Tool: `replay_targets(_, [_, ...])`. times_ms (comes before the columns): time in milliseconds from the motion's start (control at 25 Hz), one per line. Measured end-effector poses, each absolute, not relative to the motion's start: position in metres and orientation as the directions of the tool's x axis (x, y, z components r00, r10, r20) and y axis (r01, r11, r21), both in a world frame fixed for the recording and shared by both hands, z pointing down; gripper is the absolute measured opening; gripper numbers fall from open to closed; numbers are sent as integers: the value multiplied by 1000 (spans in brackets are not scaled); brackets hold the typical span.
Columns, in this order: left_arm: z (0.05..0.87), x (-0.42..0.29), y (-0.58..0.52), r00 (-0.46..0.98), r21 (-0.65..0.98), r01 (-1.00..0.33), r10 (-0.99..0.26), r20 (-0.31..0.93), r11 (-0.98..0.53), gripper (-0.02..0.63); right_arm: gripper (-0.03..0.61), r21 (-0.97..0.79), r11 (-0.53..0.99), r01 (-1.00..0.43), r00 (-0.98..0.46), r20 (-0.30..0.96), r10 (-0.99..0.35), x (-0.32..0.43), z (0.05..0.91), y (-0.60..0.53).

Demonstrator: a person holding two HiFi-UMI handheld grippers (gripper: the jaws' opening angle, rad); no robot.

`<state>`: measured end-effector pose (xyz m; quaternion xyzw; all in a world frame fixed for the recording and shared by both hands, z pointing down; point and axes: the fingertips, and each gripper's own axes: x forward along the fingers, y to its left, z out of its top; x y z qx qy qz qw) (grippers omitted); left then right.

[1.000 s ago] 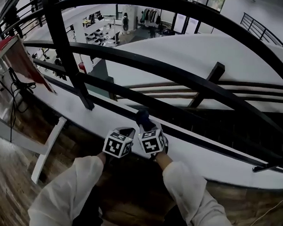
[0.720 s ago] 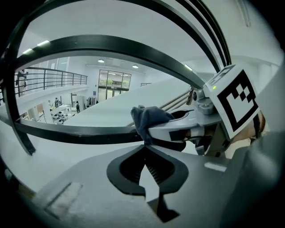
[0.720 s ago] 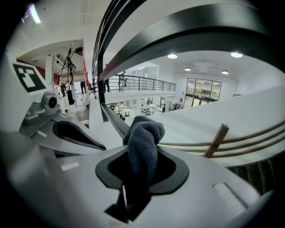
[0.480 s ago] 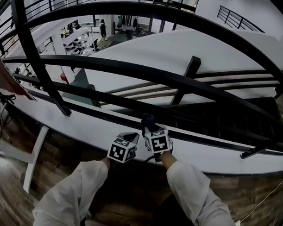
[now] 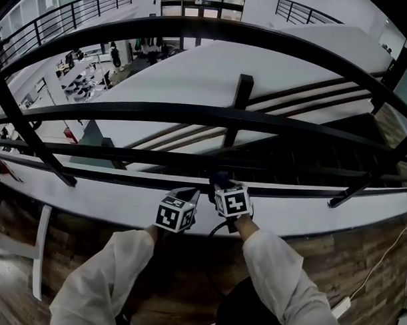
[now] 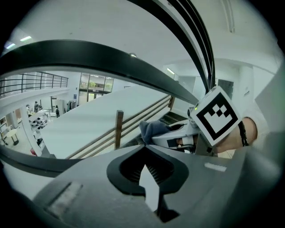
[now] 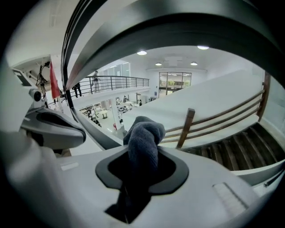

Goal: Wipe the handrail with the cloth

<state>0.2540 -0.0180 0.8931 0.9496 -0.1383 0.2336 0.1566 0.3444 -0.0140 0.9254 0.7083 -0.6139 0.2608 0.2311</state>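
A black handrail (image 5: 274, 38) arcs across the top of the head view, with more black rails (image 5: 291, 128) below it. My right gripper (image 5: 221, 186) is shut on a dark blue cloth (image 5: 220, 178), (image 7: 143, 142) that bulges out beyond its jaws. It is low, near the bottom rail (image 5: 302, 192) and over the white ledge (image 5: 308, 219). My left gripper (image 5: 189, 193) is right beside it on the left, shut with nothing in it (image 6: 143, 144). In the left gripper view the cloth (image 6: 151, 130) shows ahead. The cloth is well below the top handrail.
A slanted black post (image 5: 31, 142) stands at the left and a short strut (image 5: 240, 93) at the centre. Beyond the rails are a staircase (image 5: 303, 162) and an open hall far below (image 5: 80, 74). Wooden floor (image 5: 346, 263) with a cable (image 5: 387, 258) lies at the right.
The view has swung right along the railing, so the left post has slid further left. Both grippers stay side by side, the right still holding the cloth.
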Motion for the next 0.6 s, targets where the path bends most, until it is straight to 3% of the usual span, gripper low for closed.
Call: replay_targets(600, [903, 371, 57, 863, 290, -260, -86, 498, -921, 2, 97, 107, -241, -965, 253, 629, -735, 465, 922, 90])
